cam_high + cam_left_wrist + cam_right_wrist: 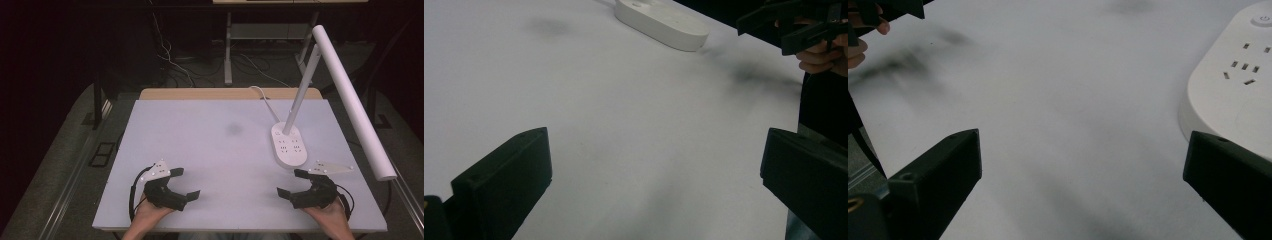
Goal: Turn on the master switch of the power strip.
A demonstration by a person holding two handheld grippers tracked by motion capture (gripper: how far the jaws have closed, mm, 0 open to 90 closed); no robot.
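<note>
White table (200, 150), pale mat surface, a faint grey smudge (233, 129) sitting near its middle. A white desk lamp with a socket base (288, 145) is standing right of centre; its thin stem is rising up and back, and the long tube head (352, 100) is slanting down over the right edge. A white cable (264, 97) is running off the back of the base.

Left gripper (188, 183) is resting low over the near left part of the table, held in the person's left hand (147, 215). Its jaws are standing wide apart, nothing between them; in the left gripper view (654, 175) bare table is showing in the gap.

Right gripper (293, 182) is sitting at the near right, just in front of the lamp base, in the right hand (330, 217). Jaws are likewise spread wide and gripping nothing; in the right gripper view (1080, 170) the base (1233, 95) is lying just beyond the right-side jaw.

The two grippers are sitting well apart, jaws pointing inward toward each other. No task thing is named.
</note>
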